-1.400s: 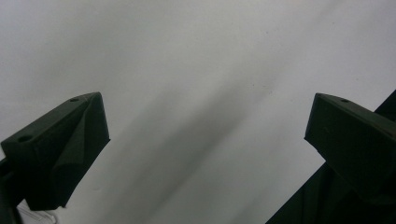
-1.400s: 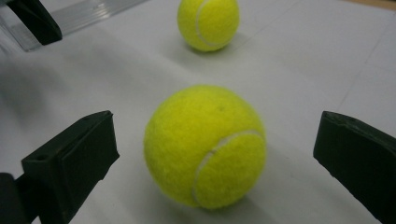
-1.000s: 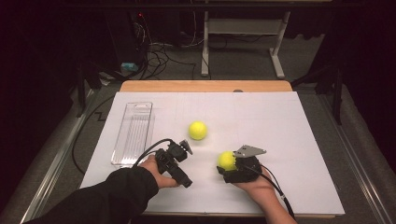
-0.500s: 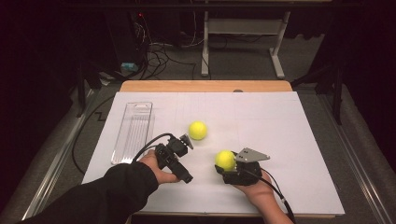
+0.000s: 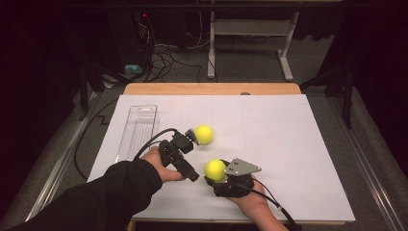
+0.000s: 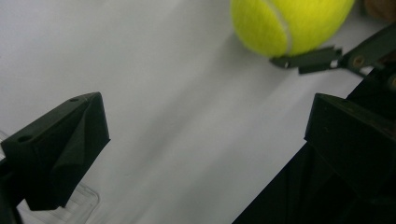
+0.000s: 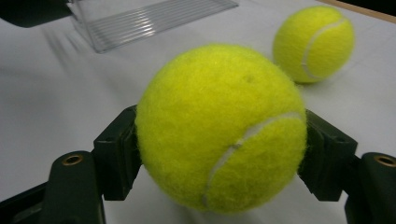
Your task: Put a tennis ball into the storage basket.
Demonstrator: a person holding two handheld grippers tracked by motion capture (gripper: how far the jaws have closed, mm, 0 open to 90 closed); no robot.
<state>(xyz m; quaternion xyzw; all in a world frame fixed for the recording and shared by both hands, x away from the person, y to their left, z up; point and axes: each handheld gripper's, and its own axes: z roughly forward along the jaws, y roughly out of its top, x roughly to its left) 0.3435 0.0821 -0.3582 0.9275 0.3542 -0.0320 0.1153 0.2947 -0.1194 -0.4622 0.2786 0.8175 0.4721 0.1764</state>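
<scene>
White table (image 5: 288,144) takes up most of it, clear tray (image 5: 137,132) lying at the left side. Right claw (image 5: 217,174) is clamped on a tennis ball (image 7: 219,128), jaws pressing both sides, near the front edge. Second ball (image 5: 204,134) sits loose mid-table. Left claw (image 5: 185,144) is wide open with nothing in it, tips just beside that loose ball.

What I'd worry about: the open claw nudging the loose ball so it rolls off. Also the held ball is fuzzy and round, so it could squirt out if the squeeze lets up.
</scene>
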